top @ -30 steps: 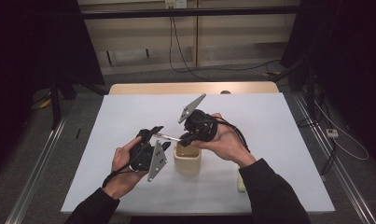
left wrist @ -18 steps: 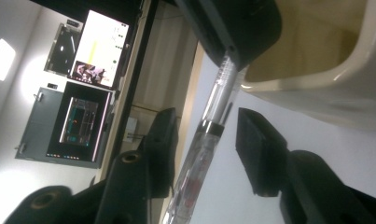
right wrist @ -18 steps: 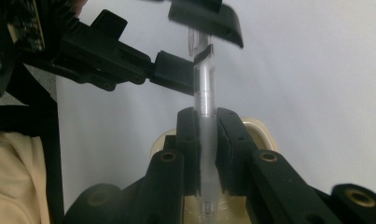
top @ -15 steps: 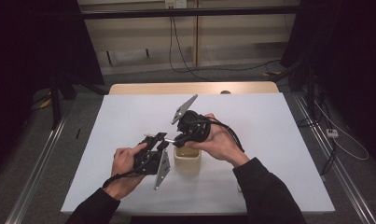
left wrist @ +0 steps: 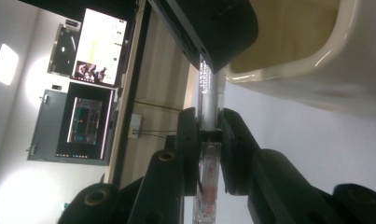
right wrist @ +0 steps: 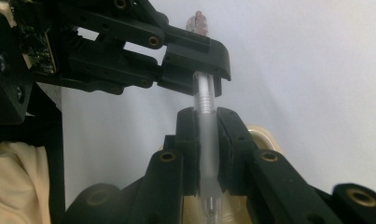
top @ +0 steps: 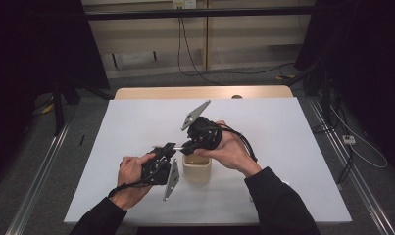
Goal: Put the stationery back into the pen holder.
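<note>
A clear plastic pen lies level just above a beige cup near the middle of the white table. My right gripper is shut on the barrel. My left gripper comes in from the left. Its jaws have just been closing, and its pads now press on the pen's other end, whose pinkish tip pokes out behind them. In the right gripper view the left gripper sits close ahead of the right gripper. The cup's rim shows beside the left gripper.
A wooden strip borders the table's far edge, with a small dark object on it. Cables run across the floor behind. Lit monitors show far off in the left gripper view. Bare table surface lies to the left and right of the hands.
The left gripper's jaws have closed onto the pen's free end, and that hand has shifted slightly toward the cup. The right gripper has kept still with the pen.
</note>
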